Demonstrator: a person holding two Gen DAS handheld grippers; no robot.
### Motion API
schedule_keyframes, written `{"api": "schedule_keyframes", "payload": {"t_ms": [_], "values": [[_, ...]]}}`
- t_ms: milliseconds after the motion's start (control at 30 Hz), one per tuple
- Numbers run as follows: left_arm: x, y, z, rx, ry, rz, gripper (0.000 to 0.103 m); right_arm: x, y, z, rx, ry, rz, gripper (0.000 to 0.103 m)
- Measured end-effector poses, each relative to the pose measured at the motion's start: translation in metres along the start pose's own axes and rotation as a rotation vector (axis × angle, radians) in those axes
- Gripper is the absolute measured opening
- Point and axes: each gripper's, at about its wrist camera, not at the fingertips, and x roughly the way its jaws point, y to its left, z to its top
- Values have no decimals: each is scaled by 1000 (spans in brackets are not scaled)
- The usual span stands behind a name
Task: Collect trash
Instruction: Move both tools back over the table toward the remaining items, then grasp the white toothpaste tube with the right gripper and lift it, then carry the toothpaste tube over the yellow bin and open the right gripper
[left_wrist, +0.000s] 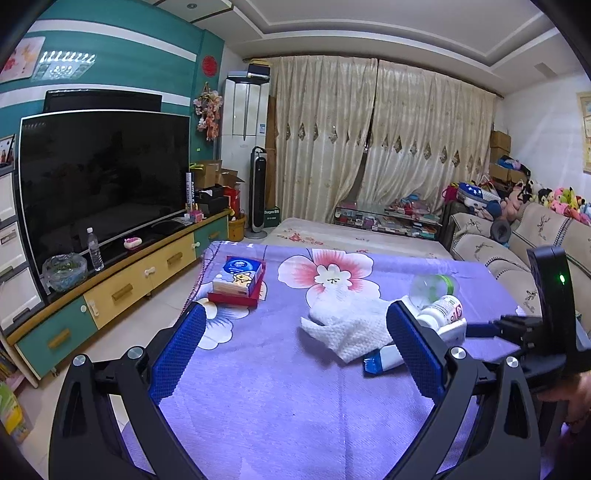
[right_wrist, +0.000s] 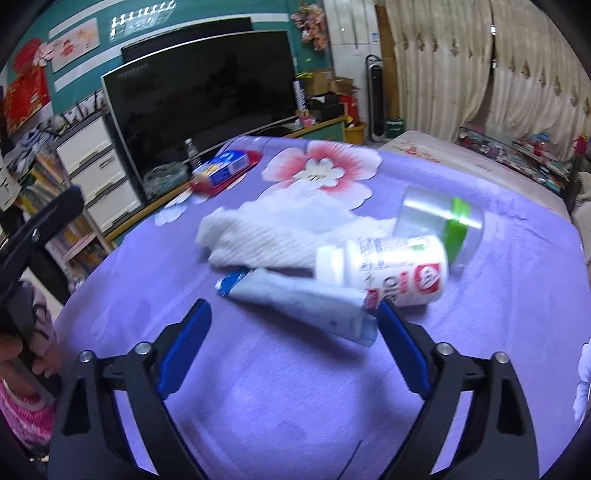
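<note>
On the purple flowered cloth (right_wrist: 295, 387) the trash sits heaped together, and the right gripper (right_wrist: 295, 328), jaws apart and empty, is lining up on the squashed tube (right_wrist: 295, 306), the left gripper (left_wrist: 295, 343) also wide and empty, so next comes a clean pinch.

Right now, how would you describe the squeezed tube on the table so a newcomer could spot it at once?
Start at the purple flowered tablecloth and find the cluster of litter near its middle. In front of the crumpled white paper towel and under the neck of the toppled white pill bottle lies the tube. Unlike its round neighbours and the clear jar, it is flattened, pale, with a blue crimped end.
</note>
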Motion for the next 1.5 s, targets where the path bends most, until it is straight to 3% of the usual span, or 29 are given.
{"api": "schedule_keyframes", "payload": {"t_ms": [167,367,467,567,667,967,1200,1300,1500], "values": [[-3,4,0,-20,-7,2,97,-7,17,-12,-38,34,80,72],[-4,3,0,-21,-10,0,97,-6,26,-17,-57,60,105,57],[-4,3,0,-20,-8,0,97,-1,26,-18,-52,72,93,42],[-4,3,0,-22,-8,0,97,0,24,-19,-38,74,90,19],[-4,2,0,-20,-7,-1,97,-9,22,-21,-24,53,93,12],[-5,1,-1,-16,-5,-2,97,-58,17,-41,40,-10,102,11],[-3,-4,-3,4,3,0,97,-113,2,-72,106,-72,45,11],[-3,-5,-3,9,1,0,97,-142,-12,-88,140,-114,-28,11],[-2,-5,-4,14,7,-8,97,-201,-75,-127,330,-213,-259,11]]}}
